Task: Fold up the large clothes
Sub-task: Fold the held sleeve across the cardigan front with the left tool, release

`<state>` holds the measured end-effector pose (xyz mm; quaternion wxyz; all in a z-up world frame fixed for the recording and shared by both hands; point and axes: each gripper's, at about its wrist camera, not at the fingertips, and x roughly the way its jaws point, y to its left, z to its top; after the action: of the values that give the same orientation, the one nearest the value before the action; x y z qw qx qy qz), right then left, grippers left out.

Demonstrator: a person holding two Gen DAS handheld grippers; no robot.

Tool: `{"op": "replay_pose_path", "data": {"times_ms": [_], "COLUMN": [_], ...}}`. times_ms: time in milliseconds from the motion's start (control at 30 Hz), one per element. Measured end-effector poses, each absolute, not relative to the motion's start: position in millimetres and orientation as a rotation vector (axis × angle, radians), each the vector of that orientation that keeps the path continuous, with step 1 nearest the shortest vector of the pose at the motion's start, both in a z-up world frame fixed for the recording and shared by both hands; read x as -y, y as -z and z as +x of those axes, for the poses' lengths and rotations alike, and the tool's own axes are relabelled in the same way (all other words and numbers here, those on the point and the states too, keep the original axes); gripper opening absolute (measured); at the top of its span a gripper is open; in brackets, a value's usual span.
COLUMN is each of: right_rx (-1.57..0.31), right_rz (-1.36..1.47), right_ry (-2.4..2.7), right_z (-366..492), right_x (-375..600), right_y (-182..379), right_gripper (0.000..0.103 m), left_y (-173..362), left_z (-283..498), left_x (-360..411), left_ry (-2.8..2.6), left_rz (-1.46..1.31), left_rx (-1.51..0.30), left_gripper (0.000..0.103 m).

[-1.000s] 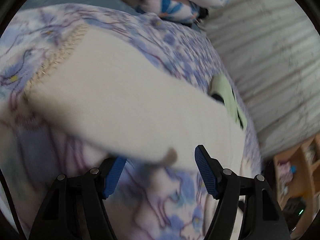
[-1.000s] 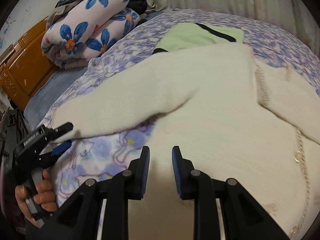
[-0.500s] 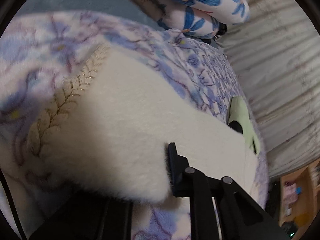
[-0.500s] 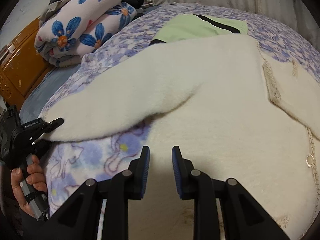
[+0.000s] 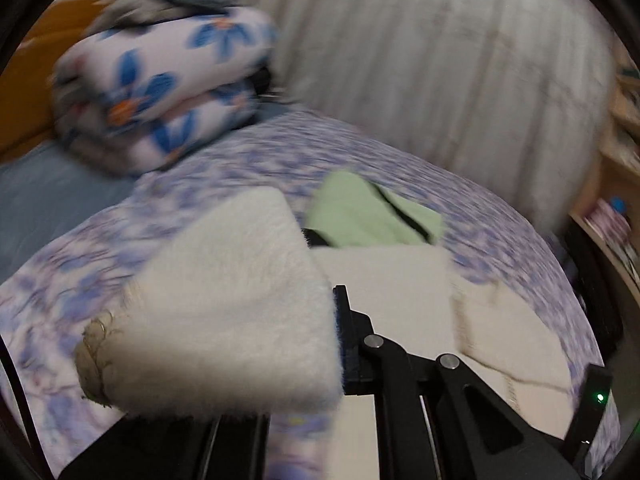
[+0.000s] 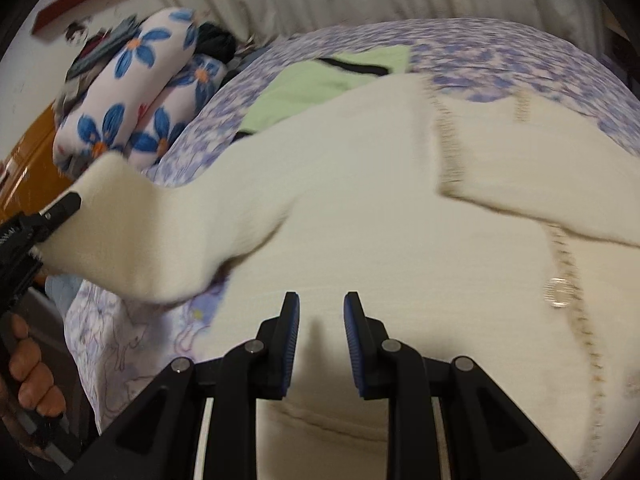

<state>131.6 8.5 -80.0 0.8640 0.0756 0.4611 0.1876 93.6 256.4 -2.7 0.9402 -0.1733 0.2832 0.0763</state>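
Gripping cream sleeve (image 5: 224, 312), left gripper (image 6: 60, 208) raised, angled downward.

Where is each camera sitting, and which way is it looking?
Left wrist: on the left gripper, looking across the bed at the curtain; its fingers pinch the white sweater's sleeve.
Right wrist: on the right gripper, looking down on the white sweater; its empty fingers and the person's left hand show.
Both show: the sweater, green garment, flowered quilt.

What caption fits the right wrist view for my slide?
Left gripper shut on the cream sweater's sleeve, lifted off the floral bedspread, while the right gripper hovers empty above the sweater body.
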Motion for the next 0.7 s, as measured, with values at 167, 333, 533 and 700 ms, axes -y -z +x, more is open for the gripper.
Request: {"op": "replay_pose_path", "data": {"times_ms": [167,333,533,700], "right_rx": [-0.944,-0.954,-0.987,-0.978], "right_rz": [0.238,0.302,0.362,0.372], "right_ry": [-0.325,-0.253,-0.245,-0.279], "right_z": [133.7,137.3,139.0,140.4], "right_x": [48.8,101.1,128.3,128.2], "right_y": [75.1,86.2,103.4,99.8], "right_gripper": [0.023,0.023,0.023,0.023], "left_y": [11.4,62.6,101.9,81.6], "left_z": [128.5,157.4,165.3,151.0], "left_x": [-174.3,-99.9,-81.3,-92.6], "left_ry": [-0.019,0.025,0.007,0.017], "left_rz": [-0.280,-0.170,-0.157,-0.216], "left_rx": [-0.666,-0.854,-0.982,-0.952], "left_gripper": [0.007,0.012,0.060,0.077]}}
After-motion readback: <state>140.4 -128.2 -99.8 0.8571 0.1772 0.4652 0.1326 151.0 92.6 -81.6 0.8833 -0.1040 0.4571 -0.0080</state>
